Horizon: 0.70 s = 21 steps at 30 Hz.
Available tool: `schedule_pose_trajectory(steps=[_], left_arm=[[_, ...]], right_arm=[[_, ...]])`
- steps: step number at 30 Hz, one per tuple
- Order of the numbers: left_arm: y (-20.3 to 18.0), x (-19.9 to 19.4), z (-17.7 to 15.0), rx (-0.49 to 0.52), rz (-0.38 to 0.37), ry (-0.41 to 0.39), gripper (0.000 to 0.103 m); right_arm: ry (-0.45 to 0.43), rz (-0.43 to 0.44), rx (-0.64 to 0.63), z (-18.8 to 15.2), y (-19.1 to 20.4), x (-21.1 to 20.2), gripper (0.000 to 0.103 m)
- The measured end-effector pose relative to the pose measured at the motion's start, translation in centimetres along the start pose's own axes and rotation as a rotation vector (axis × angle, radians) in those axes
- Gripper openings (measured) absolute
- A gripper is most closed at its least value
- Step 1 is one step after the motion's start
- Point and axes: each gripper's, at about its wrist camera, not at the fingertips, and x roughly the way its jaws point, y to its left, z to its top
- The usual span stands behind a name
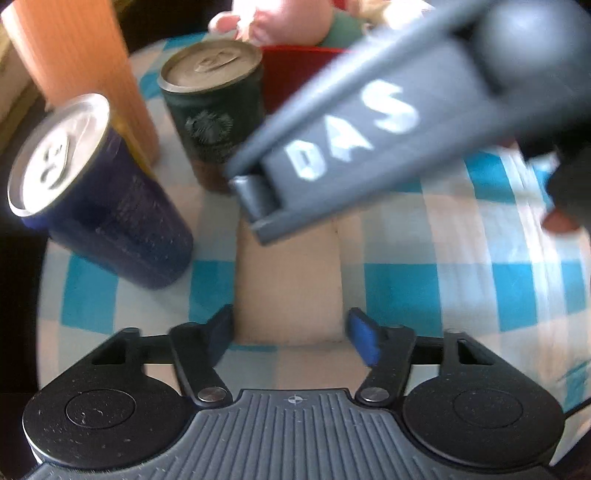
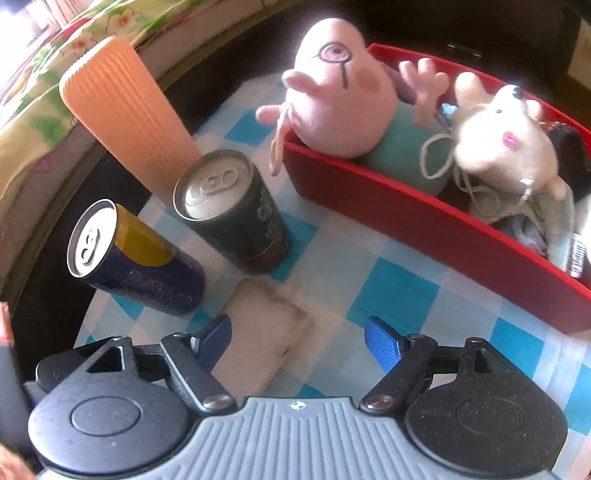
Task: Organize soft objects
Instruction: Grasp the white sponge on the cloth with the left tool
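Plushies: pink pig (image 2: 332, 107) & white mouse (image 2: 506, 144) in red bin (image 2: 424, 229).

Right gripper (image 1: 255, 201) hides the red bin (image 1: 291, 70); pink plush (image 1: 280, 18) cropped.

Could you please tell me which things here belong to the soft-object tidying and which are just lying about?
Job: beige sponge, pink plush pig, white plush mouse, red bin.

Lying about: blue can, dark green can, orange ribbed cup.

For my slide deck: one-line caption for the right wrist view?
Open right claw over a beige sponge; plush toys fill the red bin.
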Motion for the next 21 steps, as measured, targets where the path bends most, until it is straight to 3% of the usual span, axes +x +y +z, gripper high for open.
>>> schedule_pose_trajectory(steps=[4,7,10,12,16,21], left_arm=[[-0.3,-0.2,-0.3,0.032,-0.014,-0.013,0.059],[-1.4,-0.4,-0.8,0.124,-0.023,-0.024,0.058],[-2.6,-1.2,-1.6,0.274,-0.001,-0.066,0.058],[-2.9,-1.3,-1.9,0.328,0.005,-0.071,0.059],[-2.2,-1.4,-2.6,0.304,-0.057,-0.055,0.059],[-0.8,-1.6,-2.1,0.231,-0.125,-0.059,0.058]], right_arm=[[-0.017,-0.043,-0.037,-0.3,-0.1,-0.4,0.058],[-0.028,-0.090,-0.058,-0.7,-0.6,-1.0,0.058],[-0.003,-0.012,0.023,-0.9,-2.0,-1.0,0.058],[0.015,0.021,-0.027,-0.7,-2.0,-1.0,0.058],[0.025,0.002,-0.219,-0.8,-2.2,-1.9,0.058],[0.080,0.081,-0.120,-1.3,-5.0,-1.1,0.058]])
